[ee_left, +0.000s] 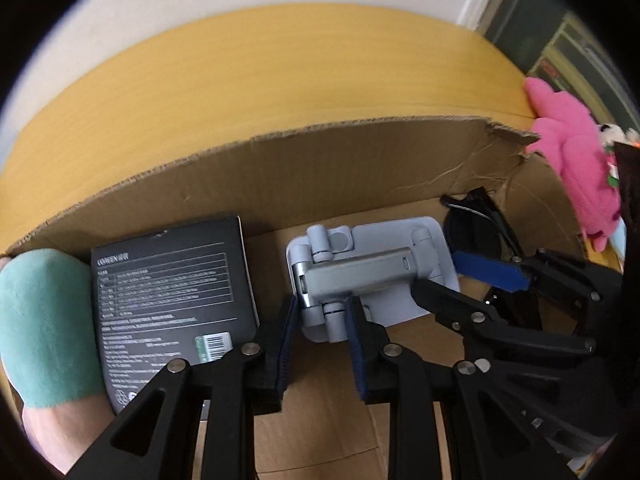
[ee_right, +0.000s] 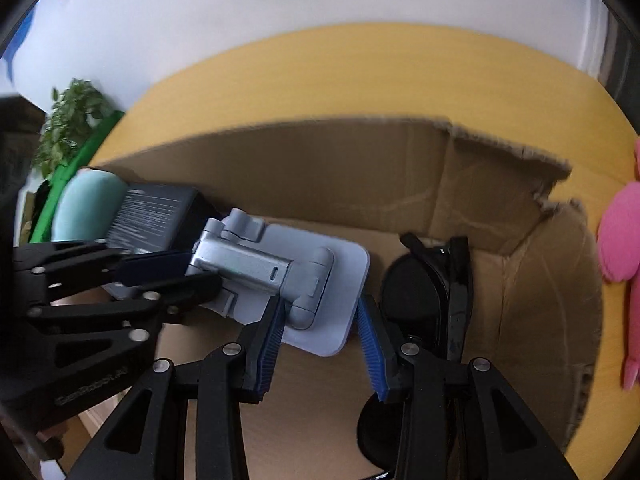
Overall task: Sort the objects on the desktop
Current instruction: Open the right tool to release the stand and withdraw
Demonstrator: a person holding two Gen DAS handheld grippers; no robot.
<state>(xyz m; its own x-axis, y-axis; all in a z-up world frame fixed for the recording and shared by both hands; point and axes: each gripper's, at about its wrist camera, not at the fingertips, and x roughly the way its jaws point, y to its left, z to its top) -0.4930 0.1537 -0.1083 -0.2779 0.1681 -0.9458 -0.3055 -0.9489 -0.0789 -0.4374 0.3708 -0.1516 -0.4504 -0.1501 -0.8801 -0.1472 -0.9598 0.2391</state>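
One cardboard box (ee_left: 340, 168) on the desk (ee_left: 240, 64) holds one grey phone stand (ee_left: 360, 272), gripped by the left claw (ee_left: 320, 344); right claw (ee_right: 320, 344) spread; one sunglasses (ee_right: 424, 280), one black carton (ee_left: 172, 292).

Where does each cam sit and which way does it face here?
Left wrist: on the left gripper, looking down along its fingers into the brown cardboard box; the right gripper enters from the right.
Right wrist: on the right gripper, looking into the same box; the left gripper enters from the left.
Shared: the folded grey phone stand, black printed carton, black sunglasses, pink plush toy.
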